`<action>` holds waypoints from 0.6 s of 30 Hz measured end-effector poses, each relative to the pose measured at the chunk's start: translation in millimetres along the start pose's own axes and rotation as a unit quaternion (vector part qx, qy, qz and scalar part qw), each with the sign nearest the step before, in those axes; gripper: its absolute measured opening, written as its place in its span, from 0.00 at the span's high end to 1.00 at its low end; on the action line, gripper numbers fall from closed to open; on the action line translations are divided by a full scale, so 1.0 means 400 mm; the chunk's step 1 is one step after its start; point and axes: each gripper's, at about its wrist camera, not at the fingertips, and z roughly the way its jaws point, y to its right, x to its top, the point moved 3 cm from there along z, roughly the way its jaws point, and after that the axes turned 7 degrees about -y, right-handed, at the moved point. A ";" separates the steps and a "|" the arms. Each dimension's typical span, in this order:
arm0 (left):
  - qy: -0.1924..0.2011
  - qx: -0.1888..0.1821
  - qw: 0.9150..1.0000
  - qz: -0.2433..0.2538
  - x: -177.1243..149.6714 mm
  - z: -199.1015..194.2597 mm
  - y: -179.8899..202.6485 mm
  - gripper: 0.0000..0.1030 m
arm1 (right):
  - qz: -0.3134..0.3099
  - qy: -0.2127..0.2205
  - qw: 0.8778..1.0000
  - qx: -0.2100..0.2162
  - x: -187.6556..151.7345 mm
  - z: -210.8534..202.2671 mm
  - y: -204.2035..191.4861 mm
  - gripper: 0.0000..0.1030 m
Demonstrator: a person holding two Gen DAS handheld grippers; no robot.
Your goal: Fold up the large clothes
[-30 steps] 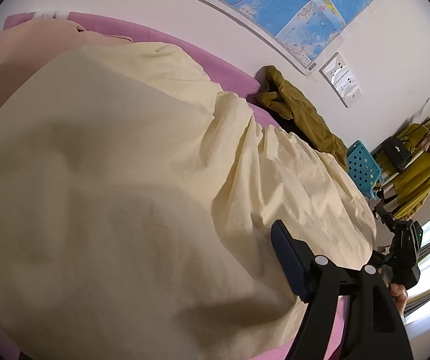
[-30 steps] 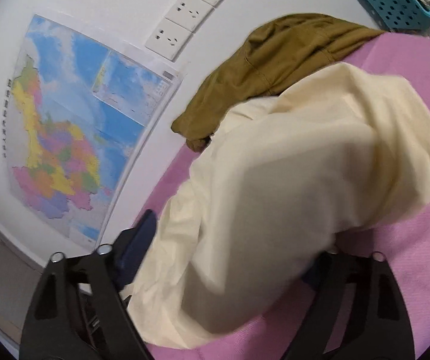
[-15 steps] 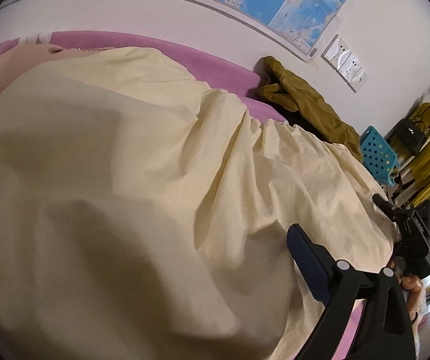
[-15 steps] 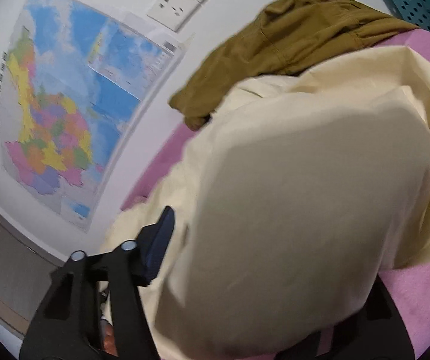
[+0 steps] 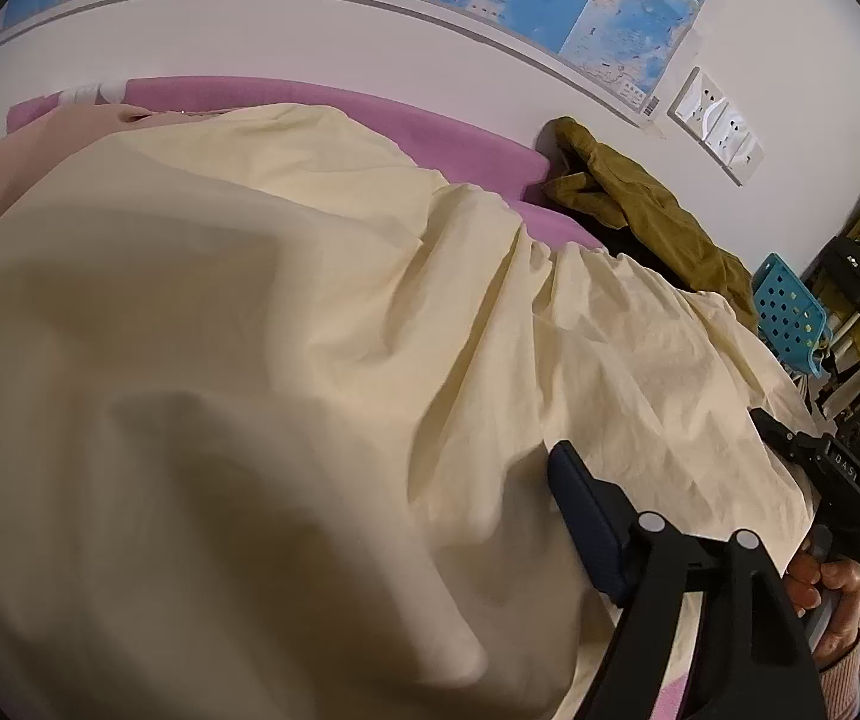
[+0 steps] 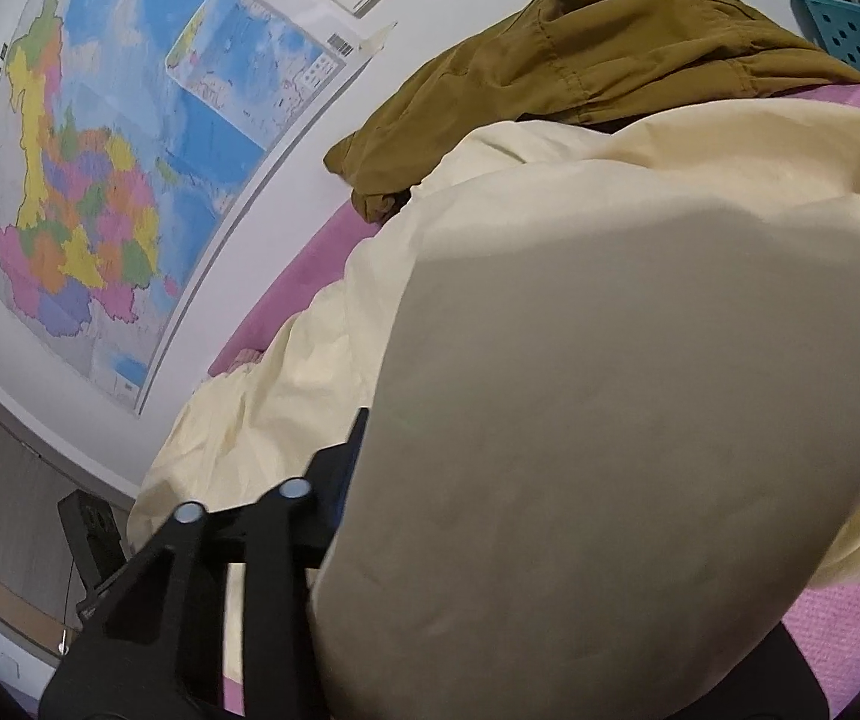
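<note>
On the left, the cream garment (image 5: 286, 360) lies heaped over the pink bed (image 5: 334, 114), draped across the left claw (image 5: 370, 540); whether that claw grips I cannot tell, one finger being buried; rightward, the right claw (image 6: 490, 510) has just been closing around cloth, suggesting a fresh grasp for folding; its far finger is hidden.

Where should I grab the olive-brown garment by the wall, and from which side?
Judging from the right wrist view, take the olive-brown garment at its loose end nearest the map, coming from the map side. That end lies bare on the pink surface; the cream garment overlaps its near edge.
</note>
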 end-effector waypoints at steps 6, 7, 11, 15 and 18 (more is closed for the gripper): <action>-0.008 -0.003 1.000 -0.008 0.000 -0.021 -0.008 0.55 | -0.013 -0.004 0.999 0.040 0.003 -0.044 -0.043 0.86; -0.009 -0.006 1.000 -0.007 -0.003 -0.033 -0.007 0.61 | -0.023 -0.001 0.999 0.044 -0.001 -0.061 -0.058 0.86; -0.021 -0.046 0.999 0.004 -0.030 -0.083 -0.016 0.55 | -0.023 -0.021 0.999 0.040 -0.010 -0.087 -0.062 0.62; -0.034 -0.044 0.998 -0.010 -0.035 -0.058 -0.049 0.39 | -0.001 -0.047 0.999 0.021 -0.023 -0.049 -0.014 0.57; -0.027 -0.060 0.998 -0.019 -0.023 -0.041 -0.053 0.27 | 0.005 -0.037 0.999 0.027 -0.019 -0.032 -0.005 0.51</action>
